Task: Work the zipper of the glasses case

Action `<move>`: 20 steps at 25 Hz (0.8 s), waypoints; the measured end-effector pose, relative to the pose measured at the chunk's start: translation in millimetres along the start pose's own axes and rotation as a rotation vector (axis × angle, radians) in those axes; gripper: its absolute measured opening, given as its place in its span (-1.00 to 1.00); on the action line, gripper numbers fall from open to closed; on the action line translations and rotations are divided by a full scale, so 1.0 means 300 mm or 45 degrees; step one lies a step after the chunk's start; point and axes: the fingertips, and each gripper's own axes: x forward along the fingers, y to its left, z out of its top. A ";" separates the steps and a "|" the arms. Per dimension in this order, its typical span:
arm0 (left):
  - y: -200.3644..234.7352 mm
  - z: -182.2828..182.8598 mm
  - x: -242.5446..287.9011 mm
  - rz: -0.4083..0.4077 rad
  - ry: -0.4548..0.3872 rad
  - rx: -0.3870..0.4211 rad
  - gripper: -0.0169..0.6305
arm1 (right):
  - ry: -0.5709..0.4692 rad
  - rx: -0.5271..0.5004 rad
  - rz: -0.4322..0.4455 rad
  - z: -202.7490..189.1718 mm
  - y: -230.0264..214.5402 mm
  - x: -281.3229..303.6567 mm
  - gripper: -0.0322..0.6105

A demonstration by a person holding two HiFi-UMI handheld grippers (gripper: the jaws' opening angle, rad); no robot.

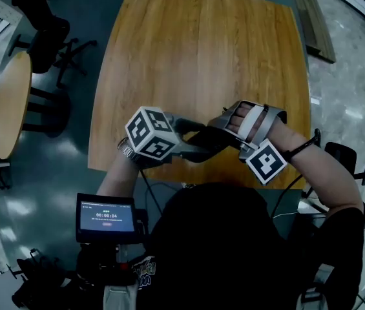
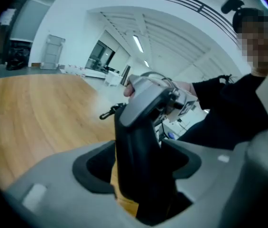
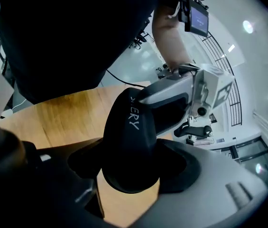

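The black glasses case hangs in the air over the near edge of the wooden table, between my two grippers. My right gripper comes in from the right. In the right gripper view it is shut on the case, whose rounded end with white lettering fills the gap between both pads. My left gripper reaches in from the left. Its jaws stand wide round the other end of the case, and wood shows between the left pad and the case. A small black clasp sticks out from the case.
A round wooden side table and dark chairs stand at the left. A small screen sits at the person's chest. The person's body is close against the table's near edge.
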 end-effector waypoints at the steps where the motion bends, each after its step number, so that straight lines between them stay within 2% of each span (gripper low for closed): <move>1: -0.021 -0.004 0.010 -0.034 0.039 0.013 -0.01 | 0.004 -0.015 0.003 0.024 -0.009 -0.008 0.11; 4: -0.077 -0.025 0.022 -0.119 0.120 0.025 0.05 | 0.015 -0.057 0.035 0.085 -0.010 -0.034 0.11; 7: -0.068 -0.022 0.058 -0.161 0.085 0.000 0.05 | 0.026 -0.067 0.056 0.069 0.023 -0.032 0.12; 10: -0.090 0.016 0.034 -0.210 -0.101 -0.051 -0.09 | 0.039 -0.017 0.038 0.063 0.009 -0.050 0.19; 14: -0.122 0.071 -0.026 -0.328 -0.392 -0.098 -0.13 | -0.008 0.131 -0.116 0.049 -0.068 -0.114 0.37; 16: -0.129 0.101 -0.068 -0.344 -0.530 -0.128 -0.13 | -0.044 0.318 -0.227 0.013 -0.107 -0.188 0.41; 17: -0.135 0.119 -0.093 -0.344 -0.594 -0.138 -0.14 | -0.081 0.473 -0.290 -0.012 -0.127 -0.234 0.40; 18: -0.144 0.138 -0.118 -0.346 -0.661 -0.146 -0.14 | -0.143 0.661 -0.351 -0.032 -0.144 -0.278 0.40; 20: -0.164 0.175 -0.166 -0.367 -0.809 -0.163 -0.14 | -0.353 1.060 -0.465 -0.030 -0.171 -0.349 0.39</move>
